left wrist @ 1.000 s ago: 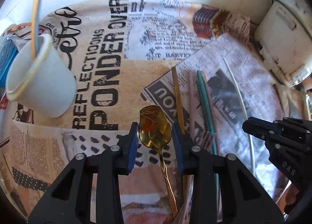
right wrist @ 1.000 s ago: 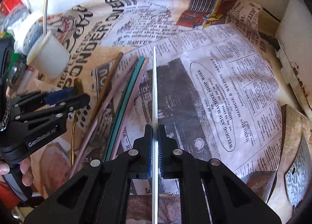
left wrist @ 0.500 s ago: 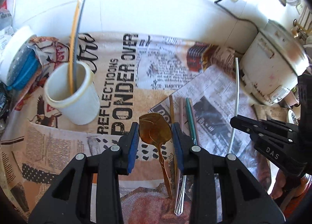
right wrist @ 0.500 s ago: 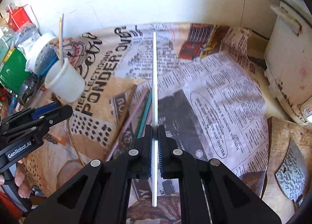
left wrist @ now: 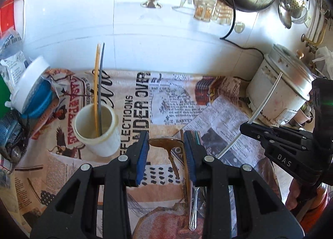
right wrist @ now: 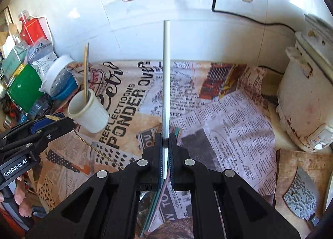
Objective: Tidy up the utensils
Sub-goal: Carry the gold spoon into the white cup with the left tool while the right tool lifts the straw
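Partway through: two sticks (left wrist: pixel 98 84) standing in the cup (left wrist: pixel 97 132). Right gripper (right wrist: pixel 165 149) fingers clamped on a white straw (right wrist: pixel 166 76), right of the cup. Left gripper (left wrist: pixel 166 147) fingers pinching a gold spoon (left wrist: pixel 166 142), just right of it. More utensils (left wrist: pixel 192 197) lying on the surface (left wrist: pixel 220 114), right of the cup.

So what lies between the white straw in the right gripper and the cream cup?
Only bare printed newspaper lies between the white straw and the cream cup; the right wrist view shows it.
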`<action>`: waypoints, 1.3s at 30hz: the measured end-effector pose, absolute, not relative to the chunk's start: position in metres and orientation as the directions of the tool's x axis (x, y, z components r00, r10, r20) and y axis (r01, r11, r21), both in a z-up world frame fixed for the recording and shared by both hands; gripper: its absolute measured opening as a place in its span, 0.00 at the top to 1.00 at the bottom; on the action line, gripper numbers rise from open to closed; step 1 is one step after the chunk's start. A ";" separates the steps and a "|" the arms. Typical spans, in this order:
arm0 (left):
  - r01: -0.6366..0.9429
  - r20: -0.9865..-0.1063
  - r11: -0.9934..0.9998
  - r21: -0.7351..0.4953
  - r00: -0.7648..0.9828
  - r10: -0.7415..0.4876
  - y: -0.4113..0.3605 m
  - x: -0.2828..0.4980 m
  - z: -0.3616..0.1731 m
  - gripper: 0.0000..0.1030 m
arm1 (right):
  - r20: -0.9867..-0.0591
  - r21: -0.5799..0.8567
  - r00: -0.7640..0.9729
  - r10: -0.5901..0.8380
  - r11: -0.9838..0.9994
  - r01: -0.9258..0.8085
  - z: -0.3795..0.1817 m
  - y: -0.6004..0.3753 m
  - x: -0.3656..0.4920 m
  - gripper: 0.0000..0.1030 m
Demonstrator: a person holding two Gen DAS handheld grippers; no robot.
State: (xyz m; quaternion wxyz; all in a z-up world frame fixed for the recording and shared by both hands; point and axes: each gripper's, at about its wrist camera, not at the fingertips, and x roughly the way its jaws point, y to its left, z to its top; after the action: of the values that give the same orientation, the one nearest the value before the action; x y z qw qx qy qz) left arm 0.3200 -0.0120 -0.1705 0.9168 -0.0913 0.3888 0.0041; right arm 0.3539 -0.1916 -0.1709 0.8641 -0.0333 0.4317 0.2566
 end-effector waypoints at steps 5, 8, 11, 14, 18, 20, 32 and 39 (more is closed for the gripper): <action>-0.068 -0.679 0.988 -0.141 0.733 -0.047 0.000 0.321 -0.149 0.68 | -0.729 0.154 0.534 0.429 0.862 -0.482 -0.151 -0.179 0.352 0.95; -0.064 -0.658 0.990 -0.127 0.752 -0.036 0.012 0.322 -0.135 0.68 | -0.705 0.150 0.557 0.439 0.860 -0.488 -0.137 -0.168 0.351 0.95; -0.058 -0.640 0.991 -0.123 0.768 -0.035 0.024 0.322 -0.123 0.68 | -0.683 0.147 0.574 0.452 0.855 -0.498 -0.123 -0.156 0.350 0.95; -0.052 -0.624 0.991 -0.120 0.780 -0.035 0.035 0.322 -0.114 0.68 | -0.658 0.146 0.589 0.470 0.847 -0.511 -0.108 -0.141 0.350 0.95; -0.049 -0.599 0.991 -0.121 0.800 -0.034 0.053 0.321 -0.101 0.68 | -0.629 0.146 0.601 0.493 0.834 -0.531 -0.092 -0.118 0.351 0.95; -0.050 -0.587 0.991 -0.124 0.809 -0.032 0.063 0.321 -0.095 0.68 | -0.619 0.150 0.602 0.505 0.828 -0.541 -0.086 -0.107 0.351 0.95; -0.094 -0.574 0.987 -0.127 0.819 0.004 0.124 0.324 -0.086 0.68 | -0.607 0.176 0.561 0.563 0.783 -0.596 -0.083 -0.034 0.354 0.95; -0.121 -0.630 0.984 -0.132 0.777 0.011 0.149 0.334 -0.115 0.68 | -0.658 0.190 0.508 0.556 0.776 -0.602 -0.110 -0.001 0.362 0.95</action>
State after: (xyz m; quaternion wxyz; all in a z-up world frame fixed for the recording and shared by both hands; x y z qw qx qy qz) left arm 0.3338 0.1488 -0.1147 0.9389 -0.0829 0.3321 0.0350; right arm 0.3618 -0.0013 -0.1099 0.8679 -0.0313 0.3668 0.3335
